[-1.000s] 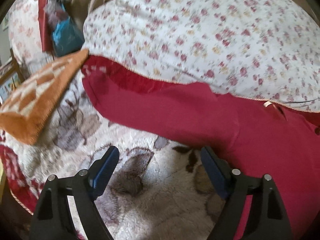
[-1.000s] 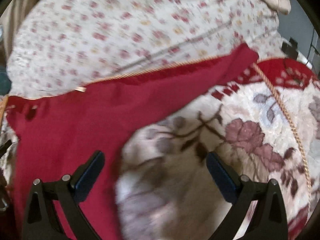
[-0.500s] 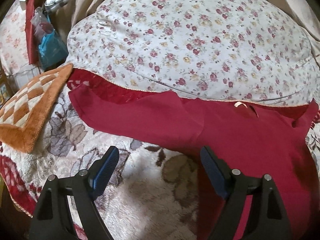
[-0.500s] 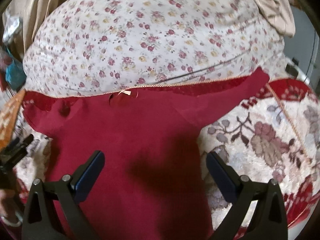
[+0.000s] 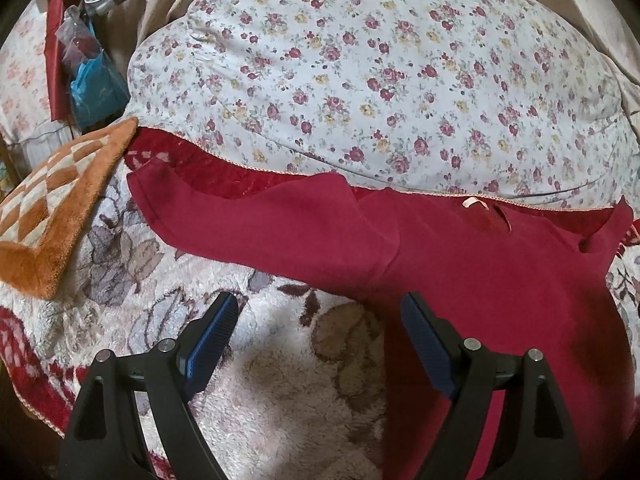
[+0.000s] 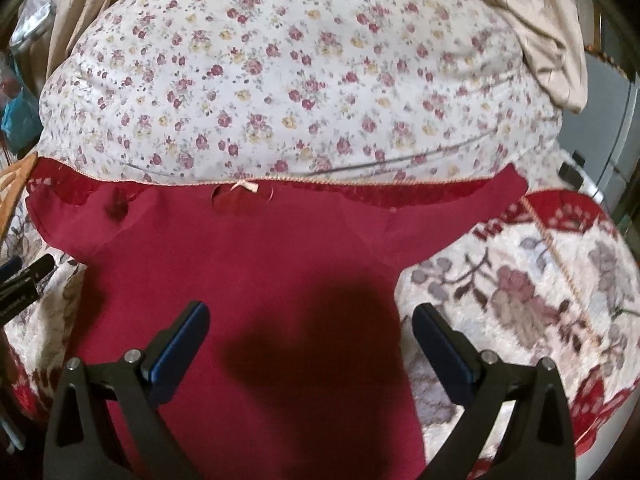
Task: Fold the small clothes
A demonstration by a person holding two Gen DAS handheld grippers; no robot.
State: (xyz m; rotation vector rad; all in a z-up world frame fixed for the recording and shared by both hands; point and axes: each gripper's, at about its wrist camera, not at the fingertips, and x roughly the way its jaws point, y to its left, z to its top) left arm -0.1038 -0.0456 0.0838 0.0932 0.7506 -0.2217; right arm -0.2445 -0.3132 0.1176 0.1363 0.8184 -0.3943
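Shifted since a second ago: both views now centre more on red garment [image 6: 248,280], spread flat on floral blanket [image 5: 280,380]; left gripper [image 5: 316,320] at its left edge, right gripper [image 6: 310,330] above its body; both wide open, empty

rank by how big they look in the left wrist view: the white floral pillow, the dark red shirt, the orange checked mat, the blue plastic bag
1. white floral pillow
2. dark red shirt, close to the pillow; nearness to the camera makes that pair unsure
3. orange checked mat
4. blue plastic bag, smallest, partly hidden
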